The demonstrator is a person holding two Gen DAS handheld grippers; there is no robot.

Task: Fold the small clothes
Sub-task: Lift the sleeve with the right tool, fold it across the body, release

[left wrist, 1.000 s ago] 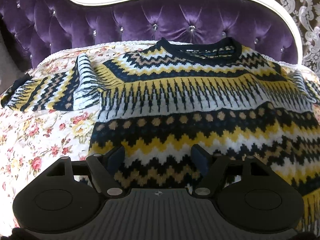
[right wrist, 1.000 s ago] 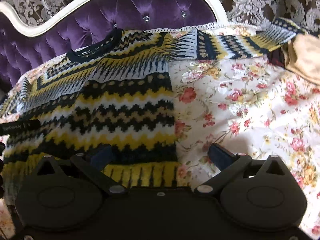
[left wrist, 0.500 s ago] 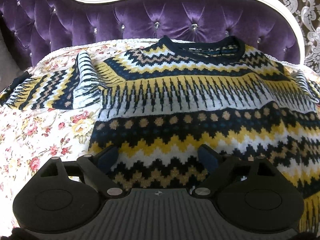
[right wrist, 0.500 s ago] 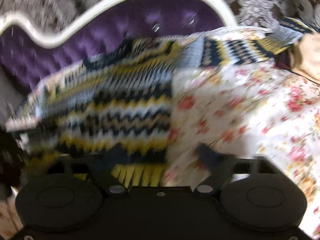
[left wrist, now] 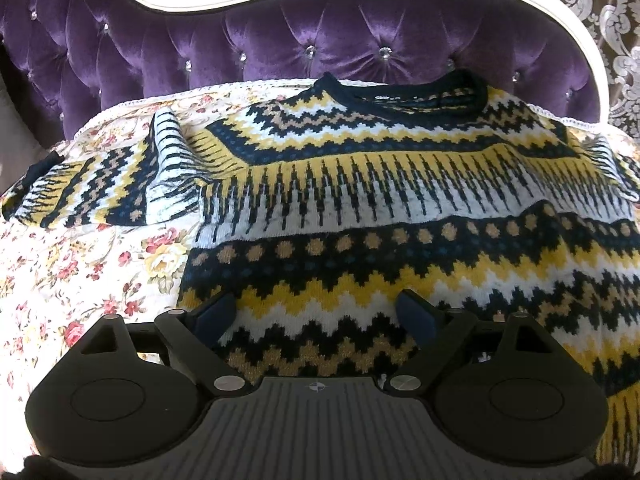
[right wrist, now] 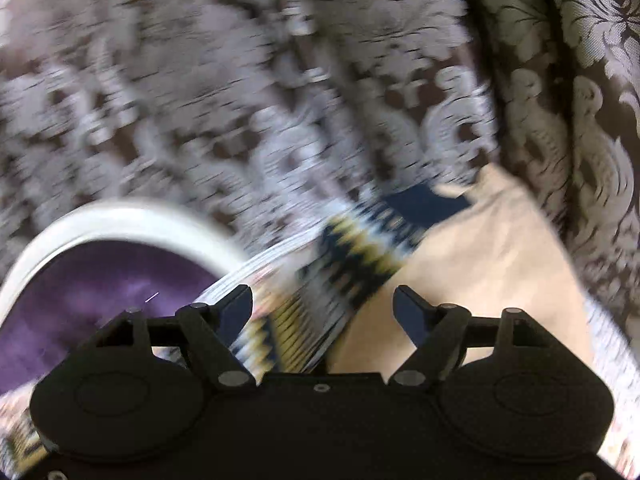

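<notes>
progress: yellow, navy and white zigzag-knit sweater (left wrist: pixel 400 208) flat on floral bedspread (left wrist: pixel 80 272), sleeves out, no fold made | left gripper (left wrist: pixel 316 314) fingers apart above hem, empty | right gripper (right wrist: pixel 322 312) jaws just opening, fingers apart, over blurred sleeve, nothing clamped | left: all folds

The zigzag-patterned knitted sweater (left wrist: pixel 400 208) lies flat on the flowery bedspread (left wrist: pixel 80 264), right in front of the left tool (left wrist: pixel 316 312). Its collar is farthest from the tool, near the purple buttoned velvet headboard (left wrist: pixel 320 40) behind. One sleeve (left wrist: pixel 92 184) reaches out left.

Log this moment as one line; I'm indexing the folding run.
garment: yellow, white and navy zigzag-knit sweater flat on floral bedspread | left gripper: open over hem | right gripper: open, by sleeve, blurred
</notes>
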